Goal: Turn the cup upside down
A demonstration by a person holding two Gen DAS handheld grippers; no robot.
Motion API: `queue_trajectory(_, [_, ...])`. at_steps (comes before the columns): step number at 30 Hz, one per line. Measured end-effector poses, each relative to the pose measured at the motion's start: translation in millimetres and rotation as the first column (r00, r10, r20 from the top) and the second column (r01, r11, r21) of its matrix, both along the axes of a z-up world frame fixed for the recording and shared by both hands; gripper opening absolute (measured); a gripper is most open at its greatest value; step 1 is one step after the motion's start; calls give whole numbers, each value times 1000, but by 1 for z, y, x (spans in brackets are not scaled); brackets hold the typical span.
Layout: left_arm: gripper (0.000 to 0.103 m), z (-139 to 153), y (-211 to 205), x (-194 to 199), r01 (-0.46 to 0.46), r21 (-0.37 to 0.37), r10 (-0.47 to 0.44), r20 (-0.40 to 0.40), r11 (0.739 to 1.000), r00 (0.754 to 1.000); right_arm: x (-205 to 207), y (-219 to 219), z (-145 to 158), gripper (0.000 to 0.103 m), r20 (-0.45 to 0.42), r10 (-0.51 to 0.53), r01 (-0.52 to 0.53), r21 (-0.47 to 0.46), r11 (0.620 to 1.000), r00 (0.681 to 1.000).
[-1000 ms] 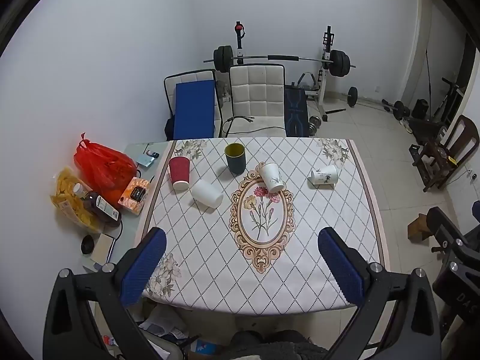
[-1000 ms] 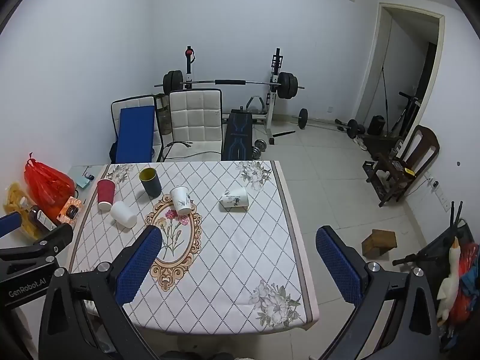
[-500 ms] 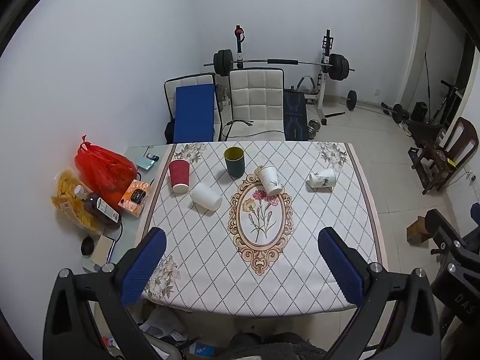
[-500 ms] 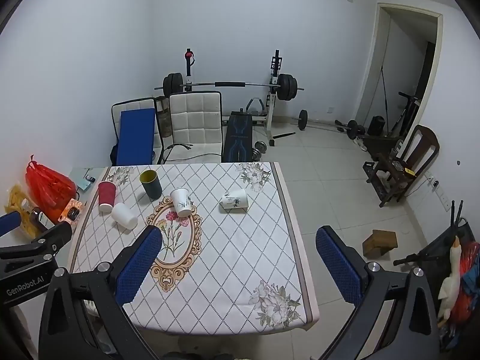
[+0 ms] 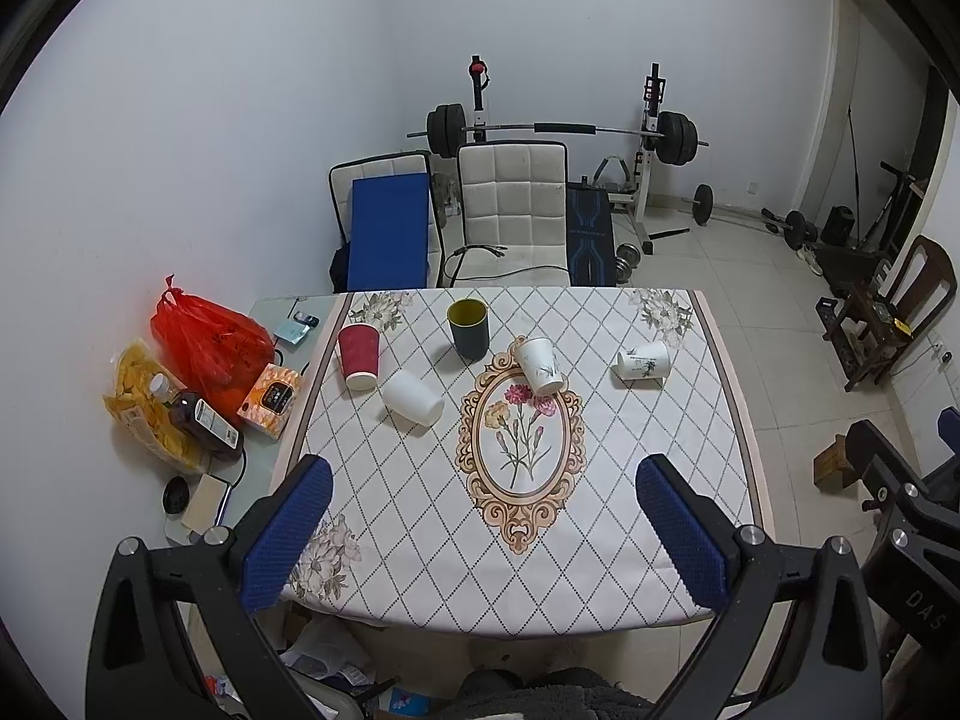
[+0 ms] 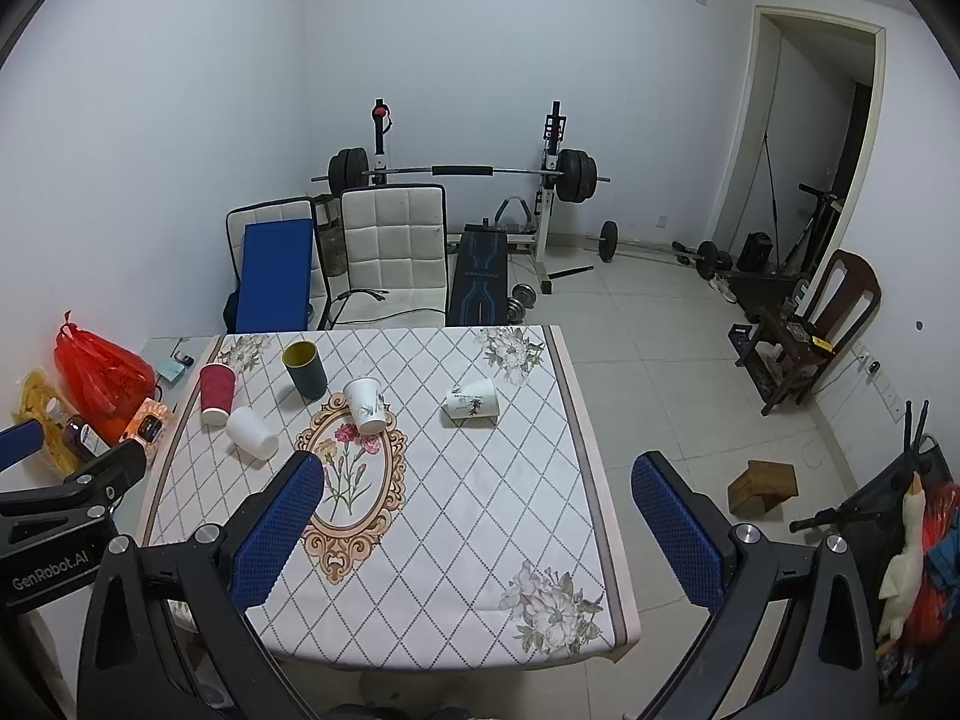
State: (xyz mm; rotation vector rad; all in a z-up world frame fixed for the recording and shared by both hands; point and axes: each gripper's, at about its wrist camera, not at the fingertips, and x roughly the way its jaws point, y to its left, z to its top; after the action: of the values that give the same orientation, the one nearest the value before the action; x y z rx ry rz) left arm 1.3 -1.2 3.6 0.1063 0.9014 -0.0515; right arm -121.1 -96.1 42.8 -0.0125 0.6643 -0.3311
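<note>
- We hold both tools high and well back from the tabletop (image 5: 600, 570); the left hand-held gripper (image 5: 480, 531) has its blue pads spread wide with nothing between them, and the right hand-held gripper (image 6: 474, 531) is spread wide and empty too.
- Five cups sit far ahead of us, and the task doesn't say which one.
- The dark green cup (image 5: 467, 329) stands mouth up, ahead and slightly left of the left tool's centre line; the floral cup (image 5: 540, 365) stands there too, leaning.
- The red cup (image 5: 359, 355) is already mouth down; the plain white cup (image 5: 413, 398) and the printed cup (image 5: 643, 361) lie on their sides.
- Our read: the green cup is the likely target, its long axis vertical.
- It sits nearly dead ahead of the left tool, but well off to the left of the right one (image 6: 305, 369), so the left is nearer.
- Nothing is grasped yet; the approach is all still to come.
</note>
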Motion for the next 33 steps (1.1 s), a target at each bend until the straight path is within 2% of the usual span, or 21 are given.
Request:
queue_trajectory(7, [103,14,-3,5,-2,-3,2,11,1000,1000,0,-1,4,103,11,-3,2,4,1000,1000])
queue_trajectory(33, [103,21,-3,10,-10,-4,10,51,1000,999,6,-4,14,103,38,6,-6,13,1000,999])
